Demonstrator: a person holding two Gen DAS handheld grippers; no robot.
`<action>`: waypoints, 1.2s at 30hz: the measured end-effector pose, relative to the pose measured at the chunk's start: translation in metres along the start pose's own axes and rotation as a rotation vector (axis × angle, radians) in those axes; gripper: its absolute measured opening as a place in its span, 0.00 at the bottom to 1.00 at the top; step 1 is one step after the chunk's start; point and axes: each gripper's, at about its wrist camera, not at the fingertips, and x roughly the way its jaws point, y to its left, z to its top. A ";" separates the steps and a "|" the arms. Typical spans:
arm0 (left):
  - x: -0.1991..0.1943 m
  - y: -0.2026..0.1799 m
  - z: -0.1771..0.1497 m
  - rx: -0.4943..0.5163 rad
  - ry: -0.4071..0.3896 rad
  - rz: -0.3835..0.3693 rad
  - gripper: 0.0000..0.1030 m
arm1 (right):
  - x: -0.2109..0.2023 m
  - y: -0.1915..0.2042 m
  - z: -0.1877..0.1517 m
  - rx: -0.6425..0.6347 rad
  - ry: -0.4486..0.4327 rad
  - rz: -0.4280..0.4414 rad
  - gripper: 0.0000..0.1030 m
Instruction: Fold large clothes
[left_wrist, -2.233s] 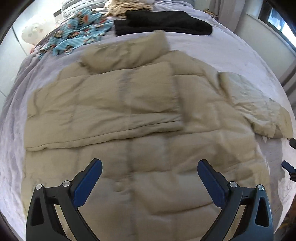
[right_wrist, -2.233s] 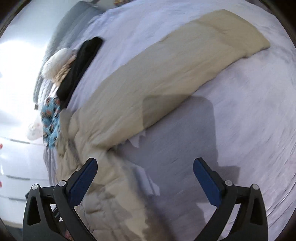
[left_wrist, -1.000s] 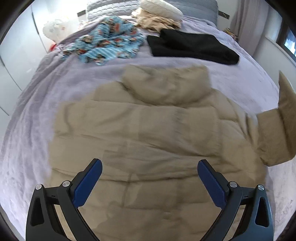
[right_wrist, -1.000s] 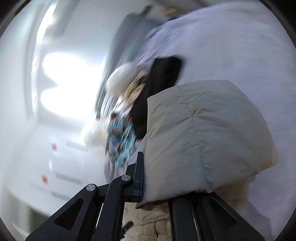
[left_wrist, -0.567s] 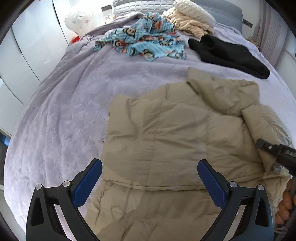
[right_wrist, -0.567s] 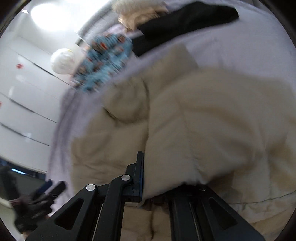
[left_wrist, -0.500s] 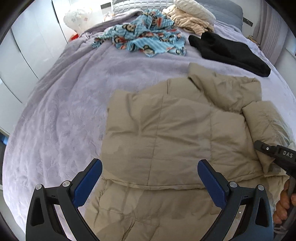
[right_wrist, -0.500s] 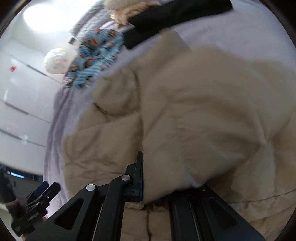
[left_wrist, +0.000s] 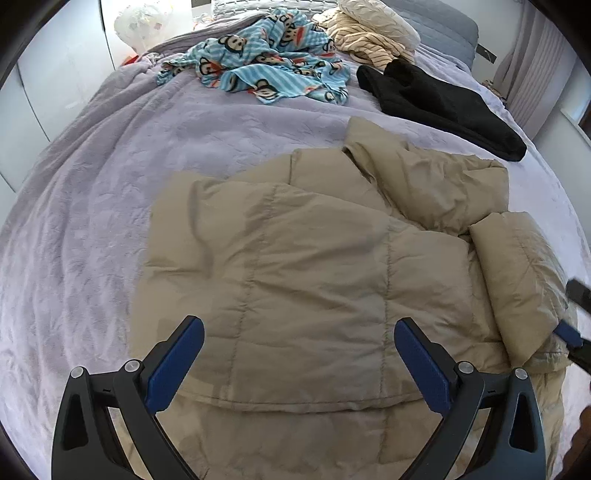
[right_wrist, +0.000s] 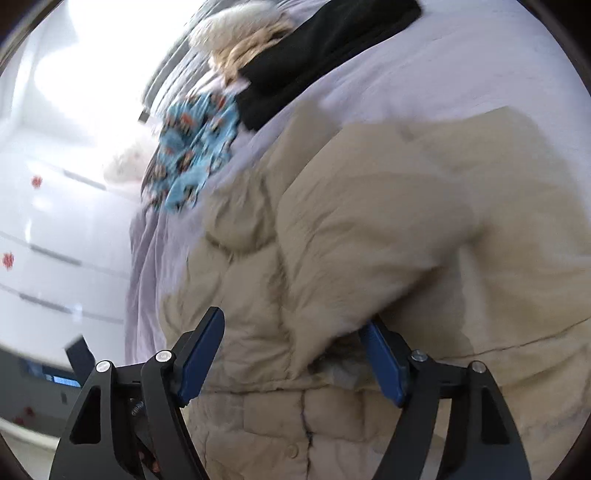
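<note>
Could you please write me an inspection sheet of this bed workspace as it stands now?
Surface: lilac plush bedspread, wrinkled.
Job's things: beige quilted puffer jacket, both sleeves folded across its body; right sleeve lies loose.
Clutter: blue monkey-print cloth, black garment, cream striped clothes at the far end.
Grippers: left gripper open above the jacket; right gripper open around the sleeve.
Cables: nothing seen.
Surroundings: white wardrobe doors, grey curtain.

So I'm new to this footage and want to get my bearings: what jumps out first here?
A big beige puffer jacket fills the middle of the lilac bedspread, with one sleeve folded in over its right side. Behind it, toward the headboard, lie a bright blue monkey-print garment and a black garment. The left gripper hovers above the jacket and the right gripper is at the sleeve, both with jaws apart.
</note>
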 end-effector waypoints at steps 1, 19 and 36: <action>0.001 0.001 0.000 -0.005 0.004 -0.008 1.00 | -0.003 -0.007 0.006 0.029 -0.023 0.000 0.76; -0.018 0.051 0.009 -0.160 -0.013 -0.377 0.89 | 0.102 0.103 -0.056 -0.475 0.235 -0.205 0.36; 0.044 -0.025 0.010 -0.046 0.225 -0.481 0.17 | -0.043 -0.095 -0.030 0.142 0.141 -0.093 0.72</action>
